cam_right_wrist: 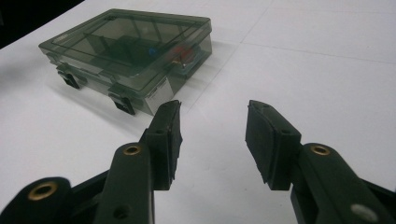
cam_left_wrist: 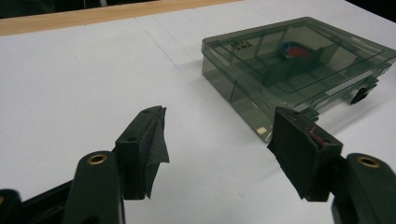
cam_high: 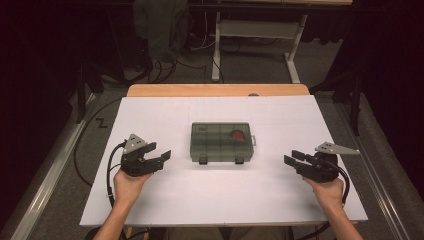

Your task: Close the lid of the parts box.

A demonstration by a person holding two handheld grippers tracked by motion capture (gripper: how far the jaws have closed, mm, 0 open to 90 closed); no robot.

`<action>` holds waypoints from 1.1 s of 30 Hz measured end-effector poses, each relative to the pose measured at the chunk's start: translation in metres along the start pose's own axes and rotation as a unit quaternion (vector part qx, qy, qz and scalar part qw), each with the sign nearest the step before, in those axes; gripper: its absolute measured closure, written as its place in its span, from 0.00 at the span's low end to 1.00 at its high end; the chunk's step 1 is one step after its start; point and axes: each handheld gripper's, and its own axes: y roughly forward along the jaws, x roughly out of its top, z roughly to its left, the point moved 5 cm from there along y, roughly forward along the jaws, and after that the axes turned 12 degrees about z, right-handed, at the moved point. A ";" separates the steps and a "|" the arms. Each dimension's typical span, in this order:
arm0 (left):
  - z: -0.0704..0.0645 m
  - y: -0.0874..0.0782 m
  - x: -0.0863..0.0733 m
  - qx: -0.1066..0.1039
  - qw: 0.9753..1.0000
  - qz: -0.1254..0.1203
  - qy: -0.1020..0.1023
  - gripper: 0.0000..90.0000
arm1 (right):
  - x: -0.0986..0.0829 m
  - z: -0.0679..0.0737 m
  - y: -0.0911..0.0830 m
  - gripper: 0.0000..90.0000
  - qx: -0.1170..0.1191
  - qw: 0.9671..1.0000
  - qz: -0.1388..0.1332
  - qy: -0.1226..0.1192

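Lighting: overhead, concentrated on the white table sheet [cam_high: 220, 195], which reads bright; surrounding floor and room fall off into near-black at the left and right edges of the high view. Colour cast: slightly warm and dull.
Shadows: soft, short; a faint one hugs the smoky translucent box [cam_high: 220, 142] along its near side.
Glare: pale sheen on the box lid in both gripper views.
Focus: high view soft overall, fine detail low. Gripper views sharpest at mid-distance; the nearest jaw bases blur at the bottom edge.
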 end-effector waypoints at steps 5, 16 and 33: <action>0.001 0.000 -0.004 0.004 1.000 0.000 0.000 0.39 | -0.004 -0.001 0.001 0.62 -0.003 1.000 -0.001 0.001; 0.003 0.004 -0.013 0.011 1.000 0.001 -0.002 0.39 | -0.013 -0.005 0.001 0.60 -0.010 1.000 -0.004 0.003; 0.005 0.007 -0.022 0.017 1.000 -0.003 -0.008 0.39 | -0.023 -0.009 0.001 0.56 -0.018 1.000 -0.013 0.005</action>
